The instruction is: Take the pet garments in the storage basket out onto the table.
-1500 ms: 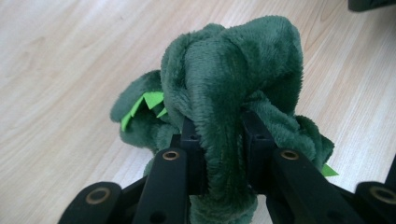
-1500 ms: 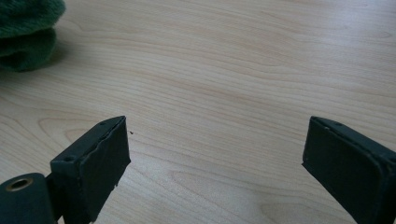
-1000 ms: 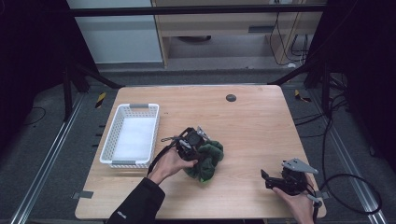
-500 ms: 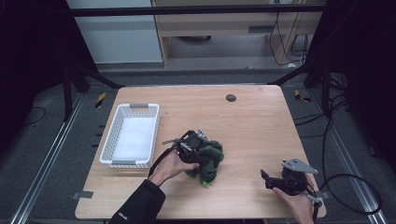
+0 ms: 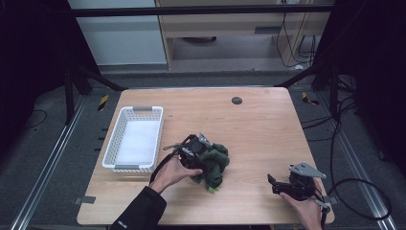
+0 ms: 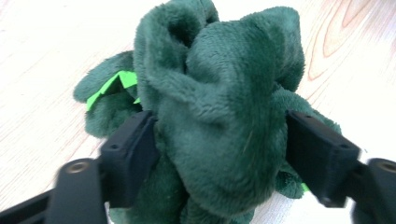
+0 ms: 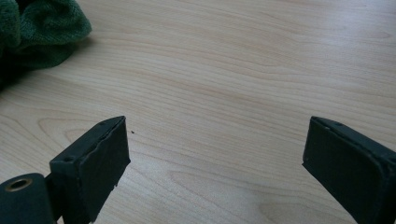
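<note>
The green plush toy (image 5: 213, 163) lies on the tabletop (image 5: 258, 129), just right of the white basket (image 5: 135, 139), and nothing is in the basket yet, so the job of handling the toy looks barely begun. The left tool (image 5: 194, 148) sits over the toy; in the left gripper view its jaws have just been opening, and they now stand wide on either side of a bunched fold of the plush toy (image 6: 219, 116), the pads brushing the fur rather than squeezing it. I judge this a release or a re-grip, with any carry to the basket left to do. The right tool (image 5: 287, 184) rests well to the right of the toy, its jaws apart over bare wood. The toy's shape is hard to read: crumpled, partly under the left tool, with light green trim (image 6: 112, 86) peeking out.
</note>
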`<action>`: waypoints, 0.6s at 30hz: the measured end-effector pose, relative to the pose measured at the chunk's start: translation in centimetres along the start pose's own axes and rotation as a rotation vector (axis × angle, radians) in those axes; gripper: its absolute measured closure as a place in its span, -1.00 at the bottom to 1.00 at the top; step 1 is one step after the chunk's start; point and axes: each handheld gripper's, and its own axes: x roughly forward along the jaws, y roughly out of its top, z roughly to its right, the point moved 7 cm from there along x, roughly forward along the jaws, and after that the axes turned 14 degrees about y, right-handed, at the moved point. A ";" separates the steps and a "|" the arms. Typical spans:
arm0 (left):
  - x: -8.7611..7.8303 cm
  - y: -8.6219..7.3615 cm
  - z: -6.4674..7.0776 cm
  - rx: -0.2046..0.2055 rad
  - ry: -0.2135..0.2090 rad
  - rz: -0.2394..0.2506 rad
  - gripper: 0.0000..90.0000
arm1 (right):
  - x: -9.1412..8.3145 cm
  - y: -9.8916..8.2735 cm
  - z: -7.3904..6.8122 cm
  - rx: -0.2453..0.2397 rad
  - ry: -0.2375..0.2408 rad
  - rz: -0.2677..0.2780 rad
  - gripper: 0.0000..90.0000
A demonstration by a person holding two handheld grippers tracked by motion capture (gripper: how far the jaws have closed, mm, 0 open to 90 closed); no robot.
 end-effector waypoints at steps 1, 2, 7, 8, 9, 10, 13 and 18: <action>-0.2 0.1 0.0 -0.008 0.000 0.011 -0.51 | 0.0 0.0 0.0 0.001 0.000 0.001 -0.84; -0.4 0.1 0.0 -0.012 -0.002 0.019 -0.54 | 0.0 0.0 0.0 0.001 0.001 0.001 -0.84; -1.7 0.4 -0.2 -0.038 0.008 0.069 -0.61 | 0.0 0.0 0.0 -0.001 -0.001 0.001 -0.84; -2.0 0.4 -0.4 -0.039 0.011 0.079 -0.62 | 0.0 0.0 0.0 0.001 -0.001 0.001 -0.84; -2.3 0.5 -0.4 -0.045 0.012 0.089 -0.62 | 0.0 0.0 0.0 0.001 0.000 0.001 -0.84; -2.6 0.5 -0.5 -0.053 0.016 0.098 -0.62 | 0.0 0.0 0.0 0.001 -0.001 0.001 -0.84; -3.4 0.5 -0.7 -0.067 0.022 0.124 -0.62 | 0.0 0.0 0.0 0.001 -0.001 0.003 -0.85; -4.5 0.3 -1.0 -0.089 0.045 0.164 -0.63 | -0.1 0.0 0.0 0.002 -0.004 0.004 -0.85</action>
